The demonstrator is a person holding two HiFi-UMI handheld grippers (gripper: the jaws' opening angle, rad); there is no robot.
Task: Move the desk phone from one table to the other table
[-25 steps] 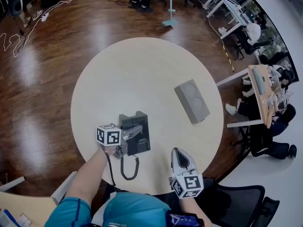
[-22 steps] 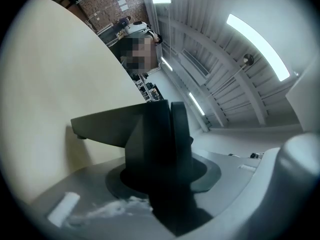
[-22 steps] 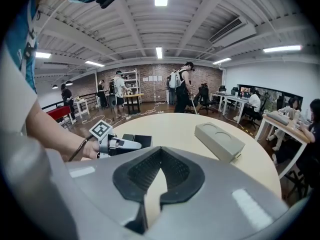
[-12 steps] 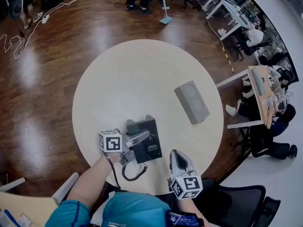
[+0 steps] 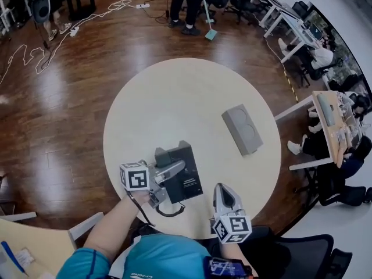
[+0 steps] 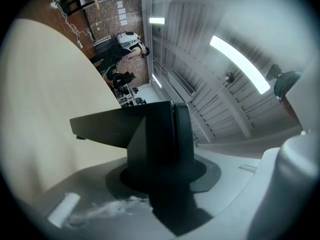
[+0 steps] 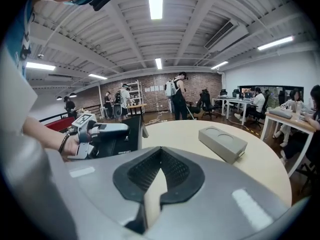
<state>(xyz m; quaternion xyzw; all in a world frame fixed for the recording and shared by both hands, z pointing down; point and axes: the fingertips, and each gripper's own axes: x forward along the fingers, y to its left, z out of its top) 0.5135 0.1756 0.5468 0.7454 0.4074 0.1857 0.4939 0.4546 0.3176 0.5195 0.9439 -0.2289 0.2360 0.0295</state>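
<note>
The black desk phone is tilted up off the round cream table near its front edge, and its coiled cord hangs under it. My left gripper is shut on the phone's left side. The left gripper view shows the phone's dark body wedged between the jaws. In the right gripper view the phone is at the left, held up off the table. My right gripper hovers over the table's front edge to the right of the phone, jaws shut and nothing in them.
A grey box with two round dents lies on the table's right side. A light desk corner shows at the lower left. Desks with seated people line the right side. Cables trail over the wooden floor, and people stand at the far end.
The phone has come up off the table in my left gripper and turned, its cord drawn up with it. The right gripper stayed put.
</note>
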